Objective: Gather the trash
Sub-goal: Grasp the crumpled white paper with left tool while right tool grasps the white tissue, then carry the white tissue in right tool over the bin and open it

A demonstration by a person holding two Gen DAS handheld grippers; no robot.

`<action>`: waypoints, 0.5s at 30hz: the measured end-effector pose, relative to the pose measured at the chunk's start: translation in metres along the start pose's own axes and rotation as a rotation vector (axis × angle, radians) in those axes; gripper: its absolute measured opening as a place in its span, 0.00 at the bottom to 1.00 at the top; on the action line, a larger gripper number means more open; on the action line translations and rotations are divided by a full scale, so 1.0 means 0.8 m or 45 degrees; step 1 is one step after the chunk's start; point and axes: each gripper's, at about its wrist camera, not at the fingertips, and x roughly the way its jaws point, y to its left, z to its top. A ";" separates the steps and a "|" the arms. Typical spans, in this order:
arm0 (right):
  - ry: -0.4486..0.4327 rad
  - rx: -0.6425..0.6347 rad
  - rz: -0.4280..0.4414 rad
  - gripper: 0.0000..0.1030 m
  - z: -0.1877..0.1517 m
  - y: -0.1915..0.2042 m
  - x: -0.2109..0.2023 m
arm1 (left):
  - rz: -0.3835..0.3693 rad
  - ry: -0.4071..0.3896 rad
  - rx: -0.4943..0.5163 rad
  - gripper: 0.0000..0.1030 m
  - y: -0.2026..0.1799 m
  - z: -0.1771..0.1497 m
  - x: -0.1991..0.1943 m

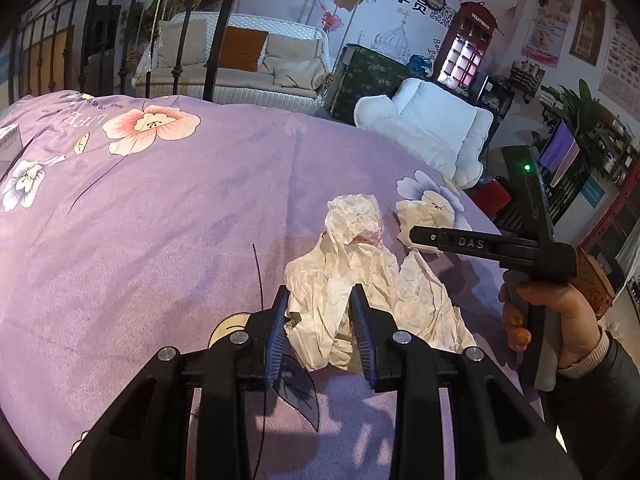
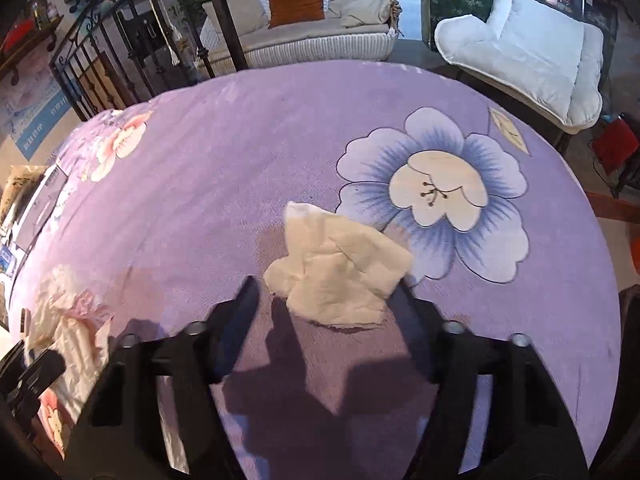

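Observation:
A large crumpled white tissue [image 1: 352,280] lies on the purple flowered bedspread [image 1: 160,220]. My left gripper [image 1: 322,300] has its jaws on either side of the tissue's near part, closing on it. A second, smaller tissue [image 2: 340,272] lies by a blue flower; in the left wrist view [image 1: 424,216] it sits behind my right gripper [image 1: 412,236]. In the right wrist view my right gripper [image 2: 326,284] is open, its jaws straddling that tissue. The large tissue shows at the far left of that view [image 2: 72,320].
The bed's edge drops off to the right. Beyond it stand a white cushioned chair [image 1: 432,128], a wicker sofa [image 1: 240,64] and a black iron bed frame [image 1: 192,32]. A box or book [image 1: 8,148] lies at the bed's far left.

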 end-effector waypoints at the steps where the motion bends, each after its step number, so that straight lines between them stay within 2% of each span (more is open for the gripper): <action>1: 0.018 0.003 -0.001 0.33 0.001 0.001 0.006 | -0.002 0.003 0.000 0.31 0.000 0.000 0.000; 4: 0.038 0.026 0.030 0.14 -0.004 0.000 0.010 | -0.003 0.005 0.003 0.31 0.001 -0.003 -0.001; 6: 0.022 0.016 0.015 0.08 -0.008 0.000 0.003 | -0.008 0.000 -0.005 0.31 0.002 -0.004 -0.003; 15: -0.097 0.041 0.032 0.06 -0.039 -0.013 -0.069 | -0.049 -0.035 0.012 0.31 -0.015 -0.002 -0.011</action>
